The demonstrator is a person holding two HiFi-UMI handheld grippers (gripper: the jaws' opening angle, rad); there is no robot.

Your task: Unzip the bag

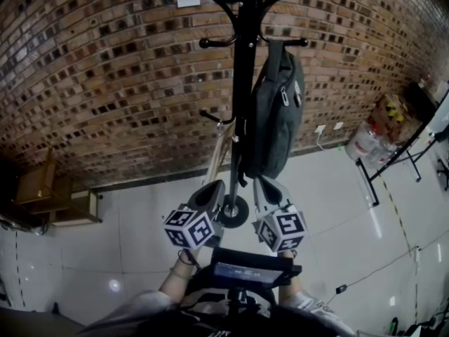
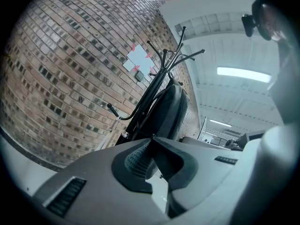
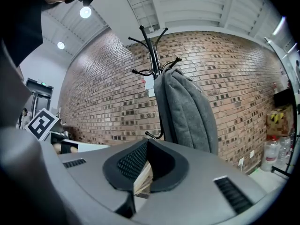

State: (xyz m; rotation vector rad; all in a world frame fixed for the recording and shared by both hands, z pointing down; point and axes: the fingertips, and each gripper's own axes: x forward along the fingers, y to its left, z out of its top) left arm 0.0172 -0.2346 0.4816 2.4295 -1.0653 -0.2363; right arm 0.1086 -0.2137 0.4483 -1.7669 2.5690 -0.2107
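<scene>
One grey backpack (image 1: 275, 114) hangs on one black coat stand (image 1: 243, 83) before the brick wall (image 1: 105, 83); two claws near its lower end, left claw (image 1: 212, 190) and right claw (image 1: 266, 186), both pressed together, pinching nothing.

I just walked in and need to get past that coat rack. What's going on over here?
A person stands facing a black coat rack by a brick wall, with a gray bag hanging from one of its hooks. They hold a gripper in each hand. The left gripper and the right gripper both point toward the bag with their jaws together and nothing in them. Neither touches the bag, and its zipper looks closed, so the unzipping has not begun.
</scene>
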